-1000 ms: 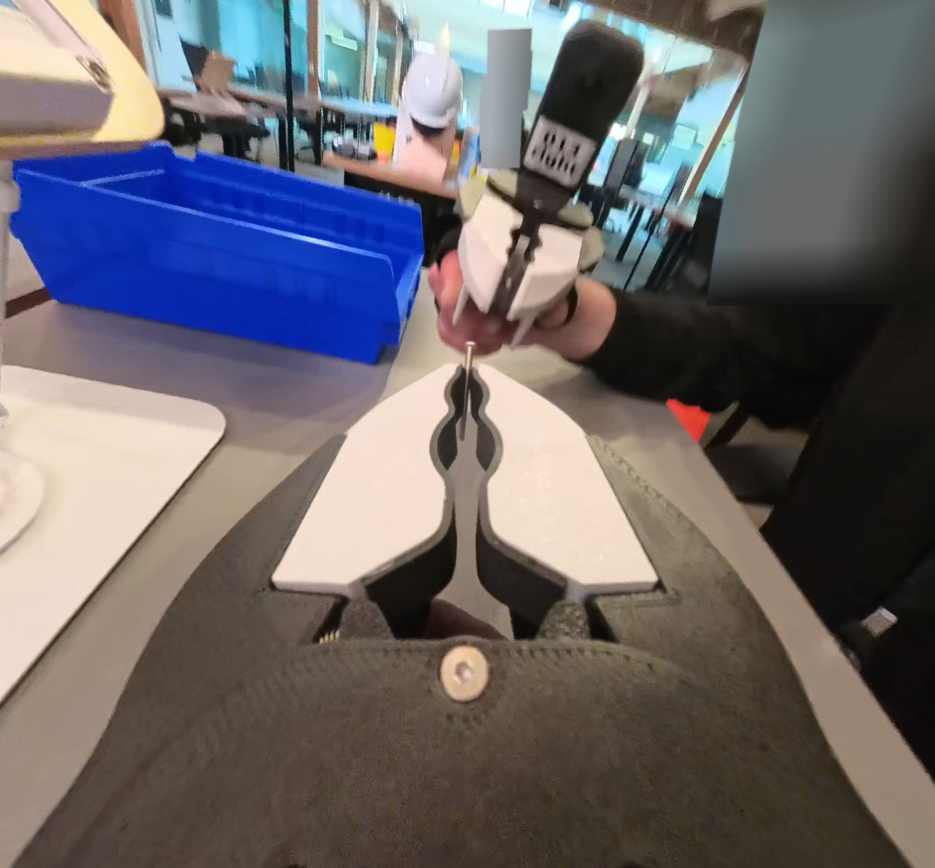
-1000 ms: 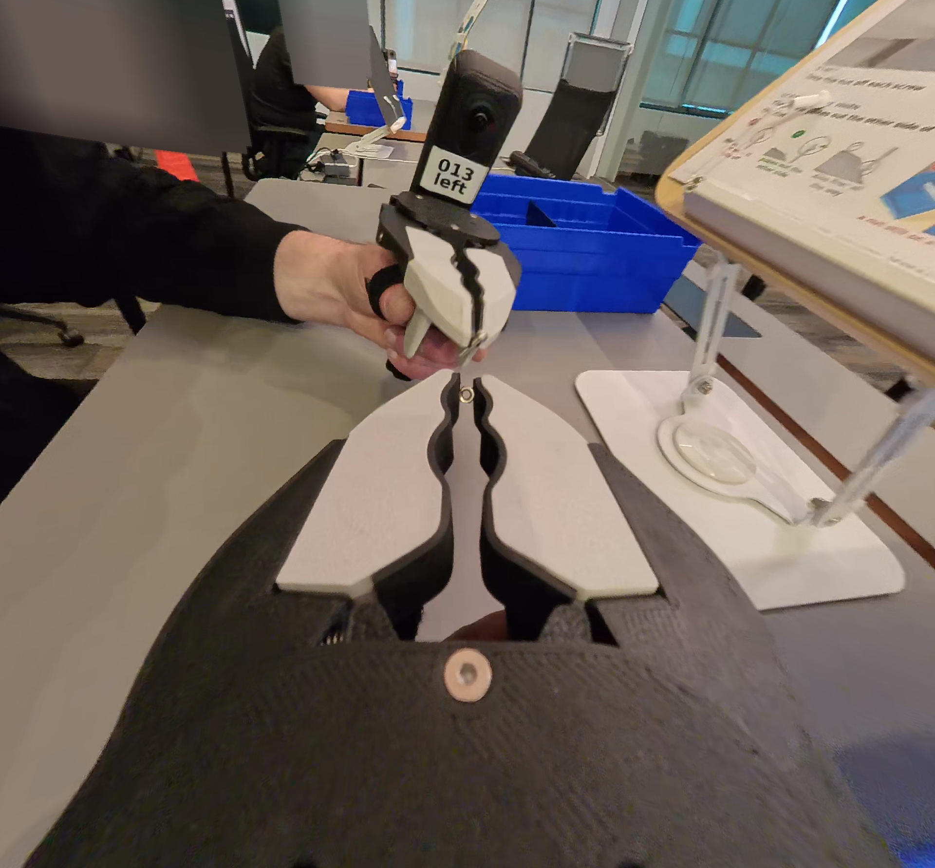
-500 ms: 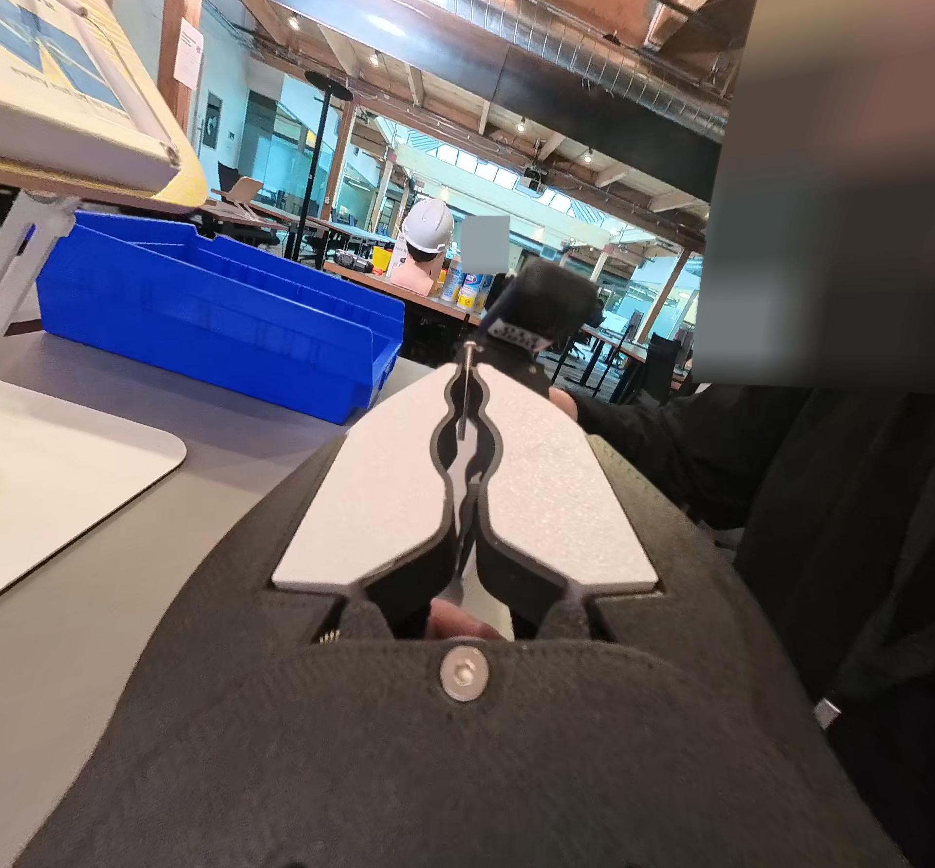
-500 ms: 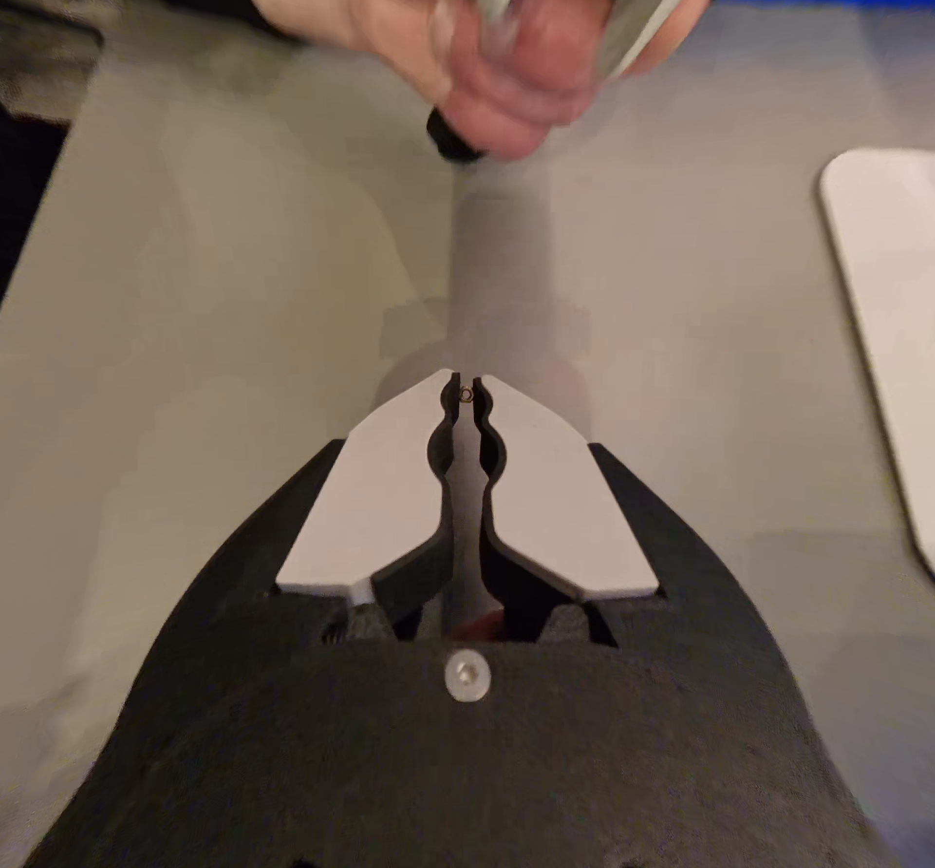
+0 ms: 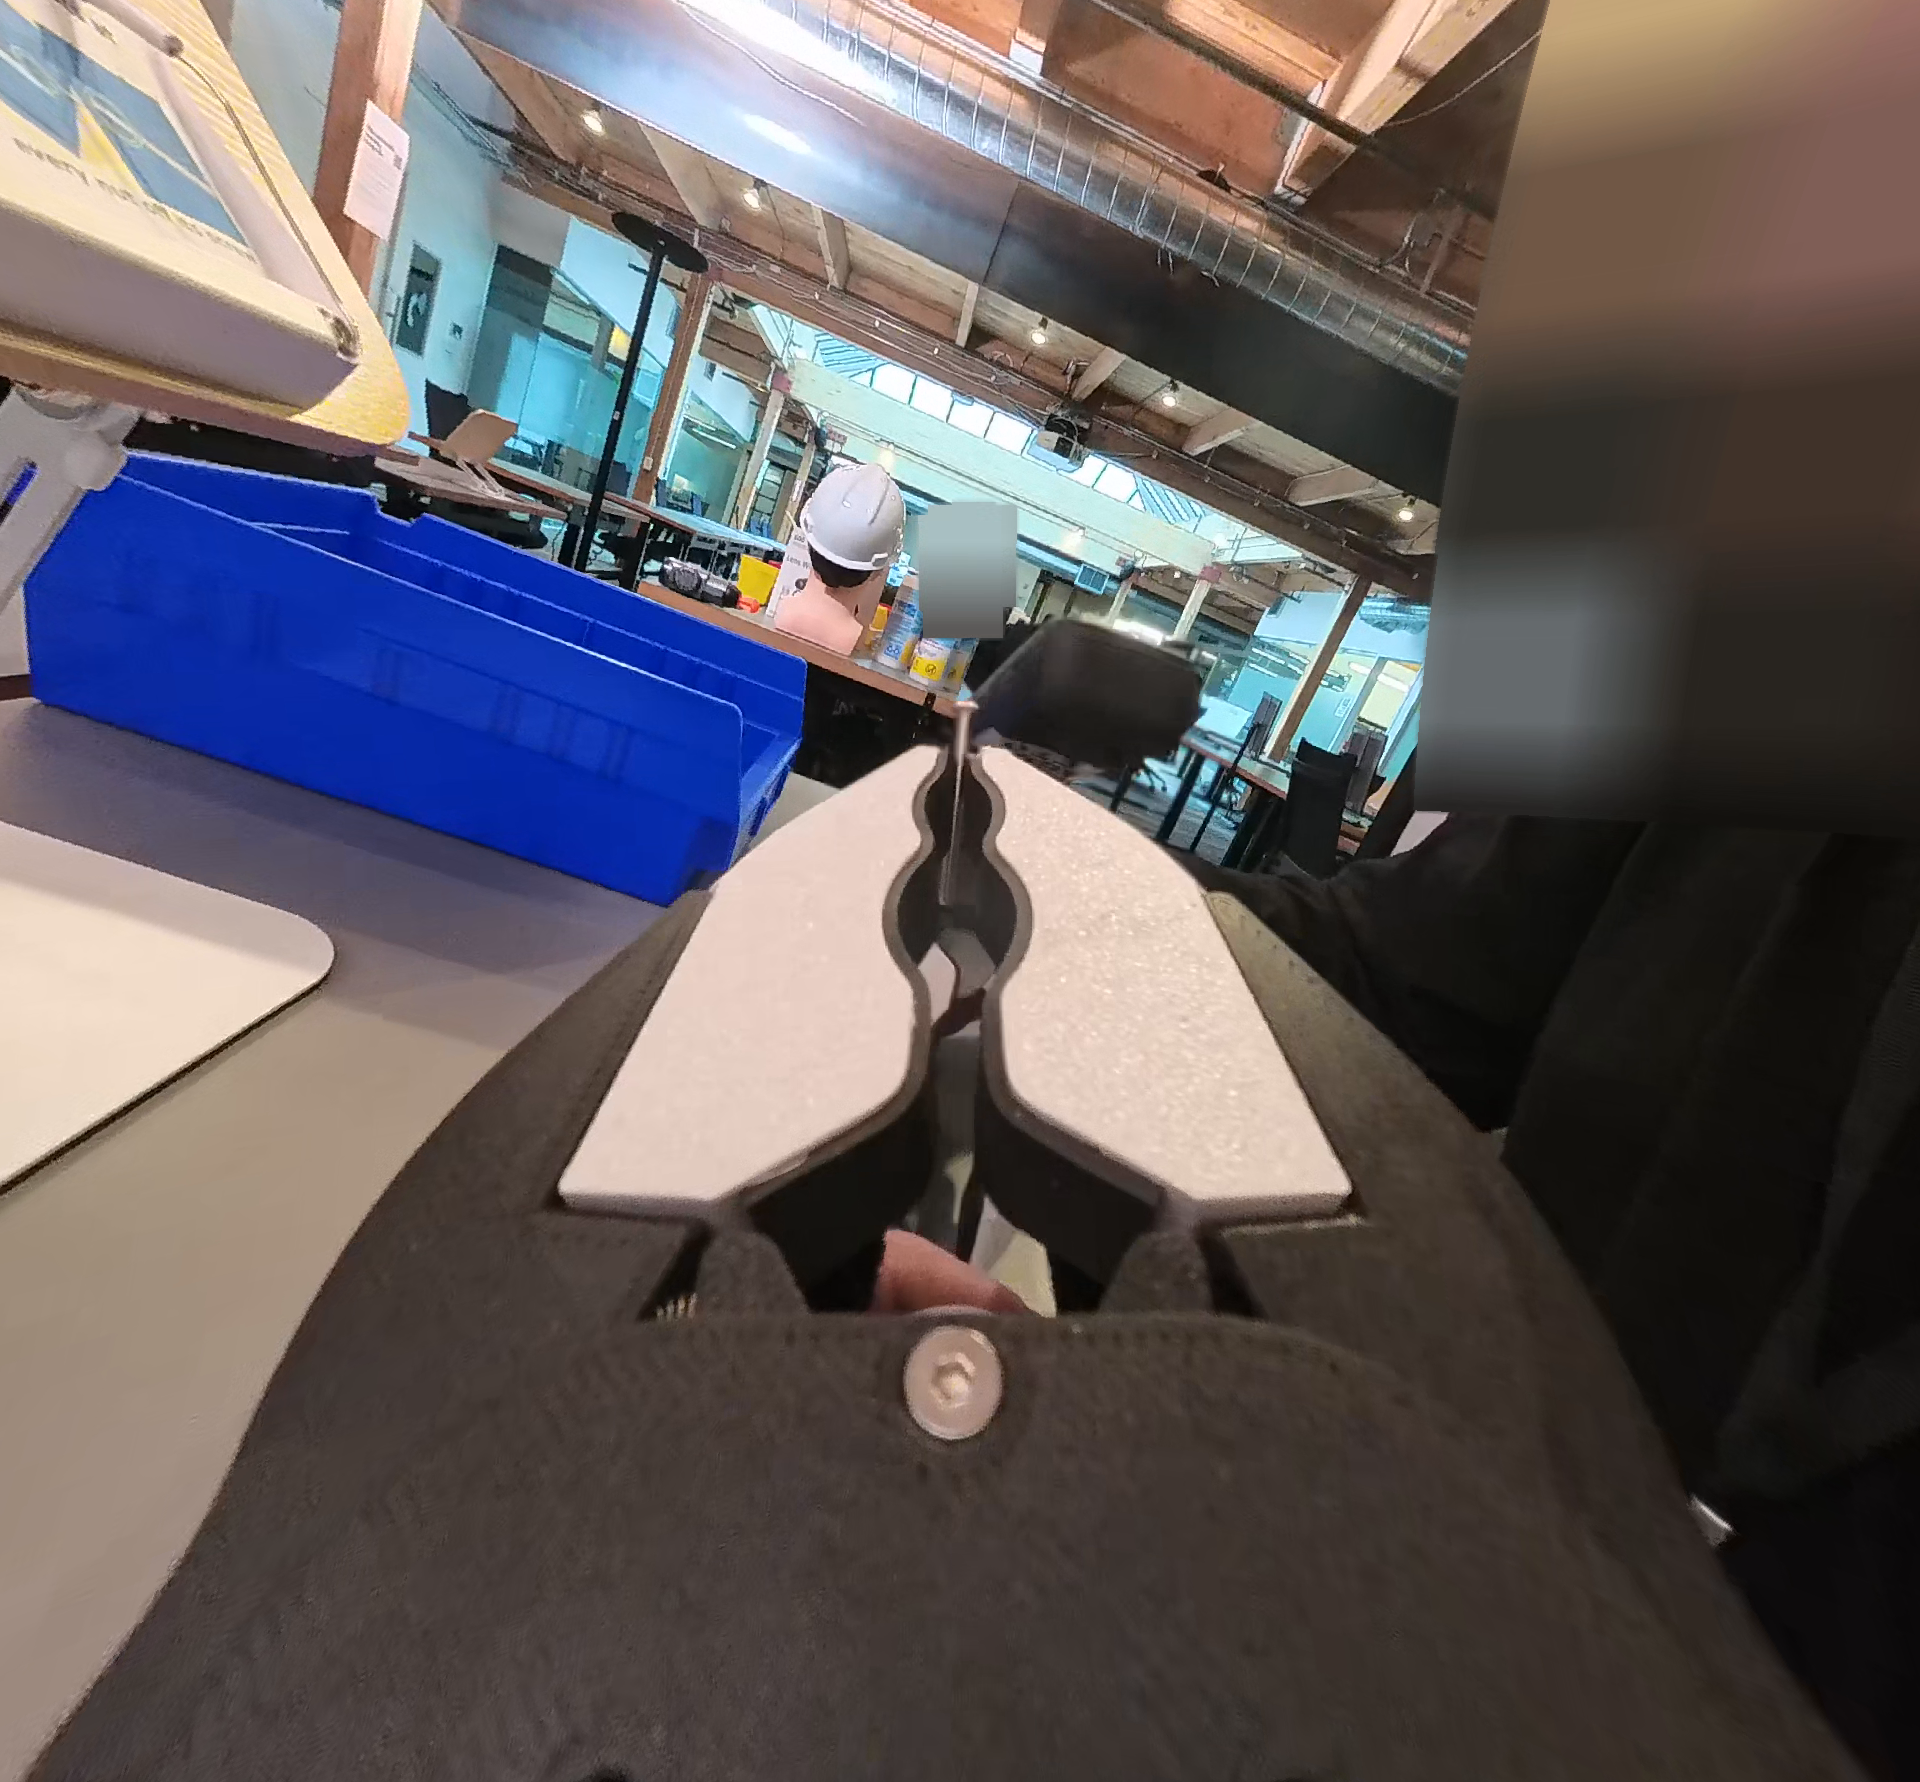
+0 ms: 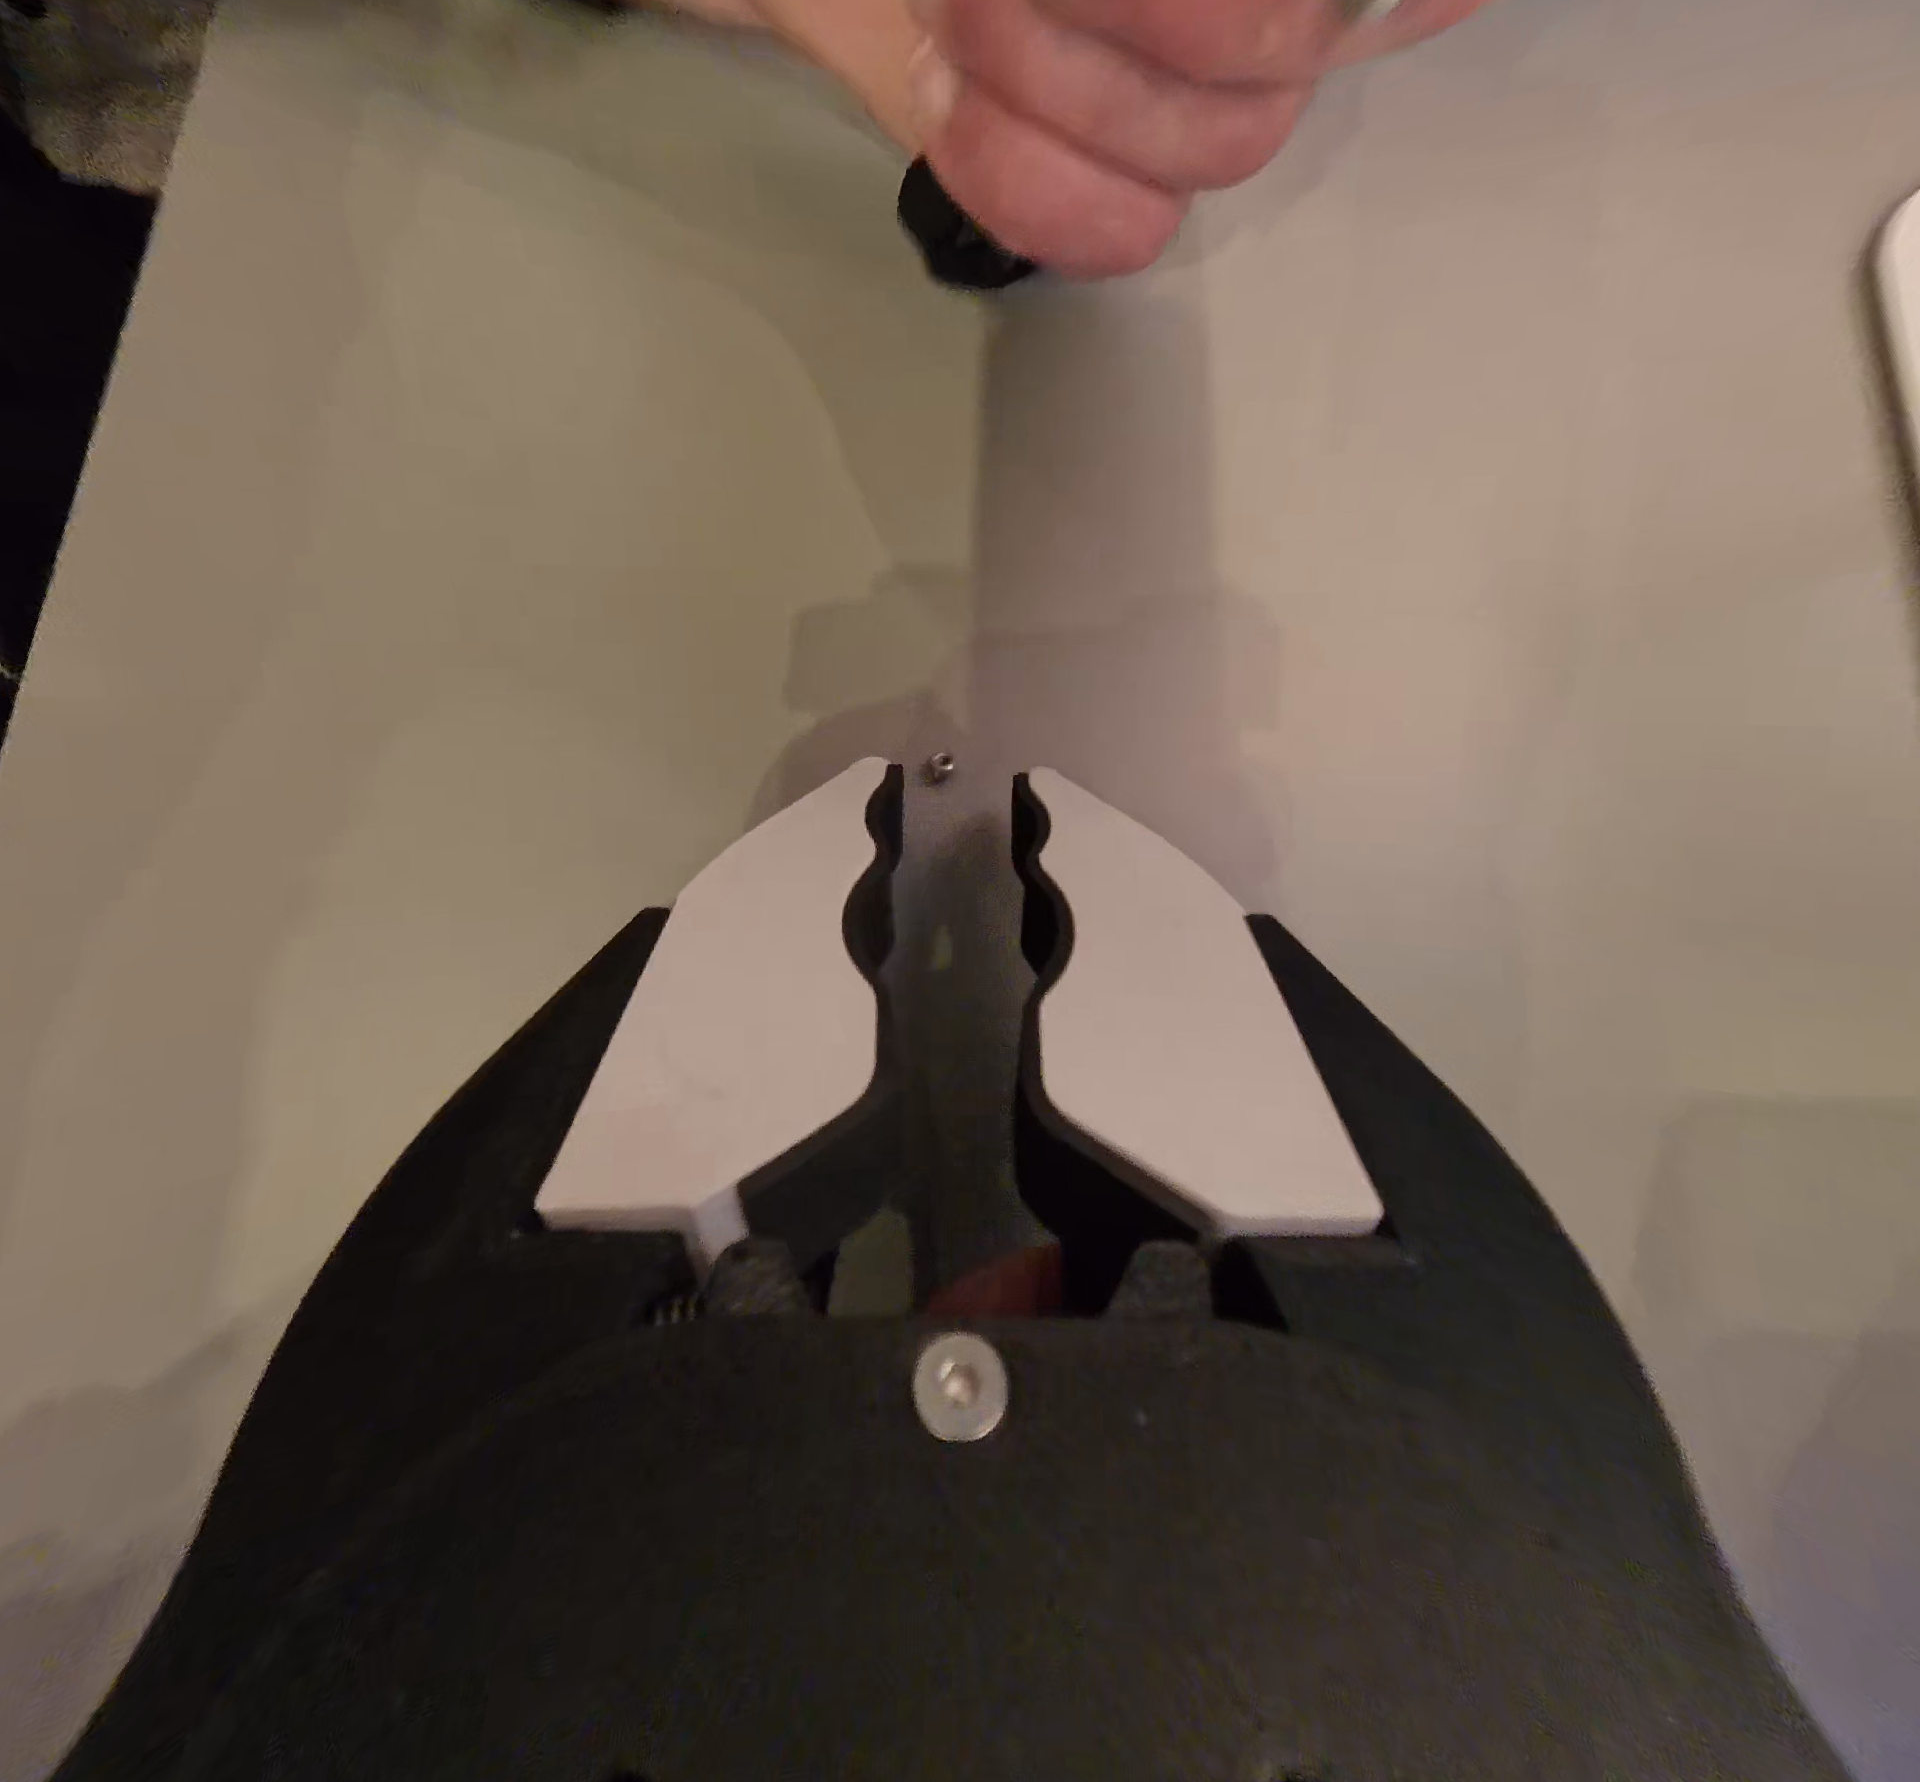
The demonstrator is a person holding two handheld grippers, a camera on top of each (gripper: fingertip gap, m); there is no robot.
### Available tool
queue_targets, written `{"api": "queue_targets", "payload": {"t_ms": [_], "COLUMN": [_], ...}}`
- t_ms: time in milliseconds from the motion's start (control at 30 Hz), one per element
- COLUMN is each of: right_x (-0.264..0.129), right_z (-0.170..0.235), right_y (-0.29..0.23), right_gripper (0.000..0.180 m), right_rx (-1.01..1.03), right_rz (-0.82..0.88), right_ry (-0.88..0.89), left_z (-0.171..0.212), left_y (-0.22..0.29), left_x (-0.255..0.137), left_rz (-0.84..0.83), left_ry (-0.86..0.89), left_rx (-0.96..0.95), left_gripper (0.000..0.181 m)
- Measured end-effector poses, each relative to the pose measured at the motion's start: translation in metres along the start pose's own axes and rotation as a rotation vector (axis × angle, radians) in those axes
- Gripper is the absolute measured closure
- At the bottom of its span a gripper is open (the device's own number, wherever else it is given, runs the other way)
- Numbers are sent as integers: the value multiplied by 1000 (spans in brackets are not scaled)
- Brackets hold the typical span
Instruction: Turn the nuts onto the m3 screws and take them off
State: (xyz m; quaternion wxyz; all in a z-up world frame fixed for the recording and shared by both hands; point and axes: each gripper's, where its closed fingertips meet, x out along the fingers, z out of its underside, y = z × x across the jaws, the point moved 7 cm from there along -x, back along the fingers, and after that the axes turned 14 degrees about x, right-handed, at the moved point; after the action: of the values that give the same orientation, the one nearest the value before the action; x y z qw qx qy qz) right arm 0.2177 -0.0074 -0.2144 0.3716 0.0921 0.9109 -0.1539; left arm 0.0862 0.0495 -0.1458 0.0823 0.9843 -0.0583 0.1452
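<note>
Pinching a thin screw (image 5: 957, 802) upright between its tips, the left gripper (image 5: 957, 776) is raised off the grey table (image 6: 520, 485). Right gripper (image 6: 951, 776) stands parted, a small nut (image 6: 940, 767) lying loose on the table at its tips. Beyond: a hand (image 6: 1060, 39); a blue bin (image 5: 416, 683).

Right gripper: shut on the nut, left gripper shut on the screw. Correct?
Not quite. In the right wrist view the right gripper is open: its jaws stand apart and the nut lies loose on the table just past the tips. The left gripper is shut on the screw.
</note>
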Motion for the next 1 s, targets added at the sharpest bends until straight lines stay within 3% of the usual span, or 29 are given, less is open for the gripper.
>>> {"api": "queue_targets", "payload": {"t_ms": [33, 300, 433, 1000], "right_x": [-5, -35, -42, -59], "right_z": [-5, -56, -68, -73], "right_y": [0, 3, 0, -5], "right_gripper": [161, 168, 171, 178], "right_rx": [2, 141, 191, 201], "right_rz": [4, -6, -50, -130], "right_ry": [43, 557, 685, 818], "left_z": [-1, -4, -5, -3], "left_y": [0, 8, 12, 14], "left_x": [0, 10, 15, 20], "left_rz": [-2, 28, 46, 62], "left_ry": [13, 107, 128, 148], "left_rx": [-3, -12, -4, -22], "left_gripper": [180, 180, 180, 180]}}
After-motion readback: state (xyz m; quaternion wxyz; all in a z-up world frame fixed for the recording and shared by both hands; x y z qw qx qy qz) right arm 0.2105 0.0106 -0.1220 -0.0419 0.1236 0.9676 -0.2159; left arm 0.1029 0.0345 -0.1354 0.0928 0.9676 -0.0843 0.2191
